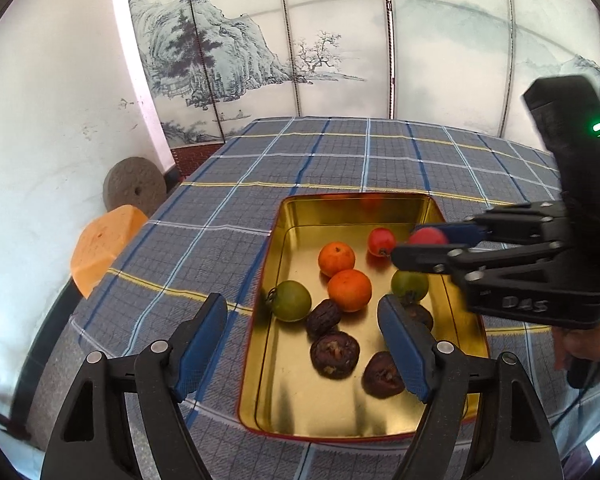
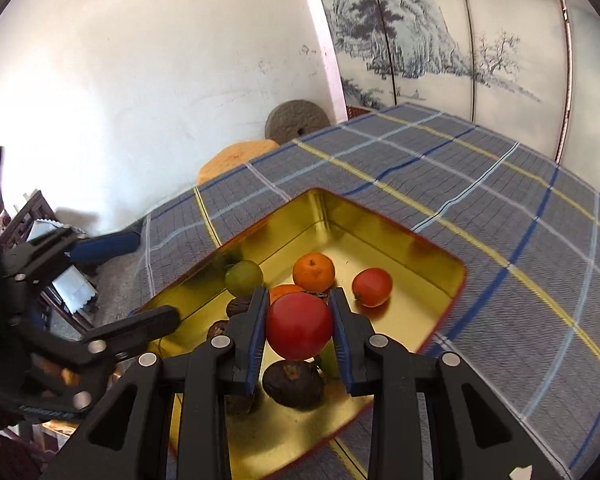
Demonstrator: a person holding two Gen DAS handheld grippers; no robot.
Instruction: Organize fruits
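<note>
A gold tin tray (image 1: 260,276) with a red rim lies on the plaid tablecloth. In it are two oranges (image 1: 337,258), a red tomato (image 1: 381,242), two green tomatoes (image 1: 291,301) and several dark wrinkled fruits (image 1: 334,354). My left gripper (image 1: 302,302) hovers open over the tray's near half, its pads touching nothing. My right gripper (image 2: 299,300) is shut on a second red tomato (image 2: 299,326), held above the tray (image 2: 380,216) and over a dark fruit (image 2: 293,384). In the left wrist view the right gripper (image 1: 416,240) reaches in from the right with that tomato (image 1: 428,236).
The plaid cloth (image 1: 340,160) covers the table beyond and to the left of the tray. Off the table's left edge stand an orange stool (image 1: 104,248) and a round grey millstone (image 1: 134,192). A painted screen (image 1: 260,48) backs the table. The left gripper (image 2: 156,276) shows at the right wrist view's left.
</note>
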